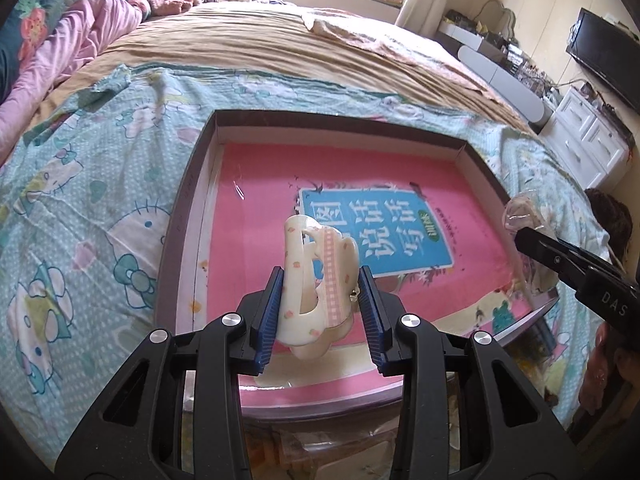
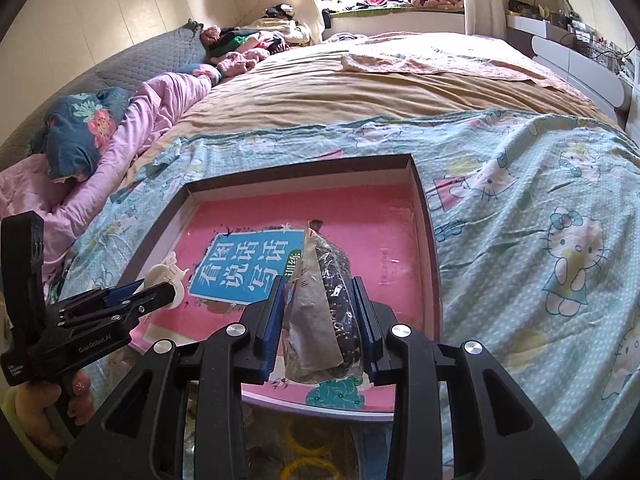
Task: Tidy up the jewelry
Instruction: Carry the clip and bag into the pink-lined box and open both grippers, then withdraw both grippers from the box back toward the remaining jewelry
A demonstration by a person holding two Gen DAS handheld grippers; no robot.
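Surroundings: shallow box (image 1: 182, 216) on bed (image 1: 248, 52), pink book (image 1: 256, 184) lying inside; cartoon-cat sheet (image 2: 520, 208) under the box.
Left tool (image 1: 320, 300): tilted down over the book, pinching cream hair claw (image 1: 316, 280).
Right tool (image 2: 320, 320): tilted down over the box, pinching clear bag of dark beads (image 2: 324, 304).

A book (image 1: 360, 240) lies in a tray (image 1: 176, 240) on the bed (image 1: 80, 200).

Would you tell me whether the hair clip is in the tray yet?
Not yet: the left gripper holds the hair clip above the tray.
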